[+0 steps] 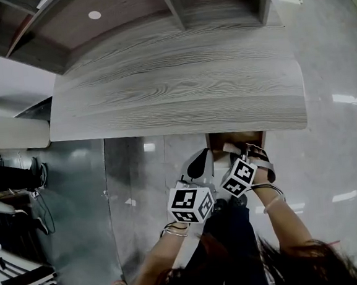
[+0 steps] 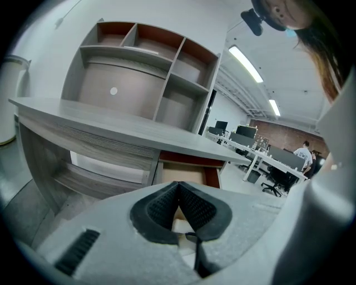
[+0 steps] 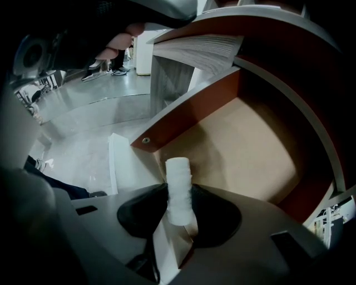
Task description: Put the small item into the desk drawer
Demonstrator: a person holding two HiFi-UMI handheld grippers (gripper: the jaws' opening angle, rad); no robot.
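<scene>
Right gripper (image 3: 179, 195) is clamped on a small white roll (image 3: 178, 170), which pokes out between its 2 pads at lower centre of that gripper's view. The roll hangs over the open drawer (image 3: 245, 139), whose bare tan floor fills the right of the frame. Left gripper (image 2: 178, 189) has its jaws pinched together on nothing, low in its own view, under the grey desk (image 2: 139, 133).
</scene>
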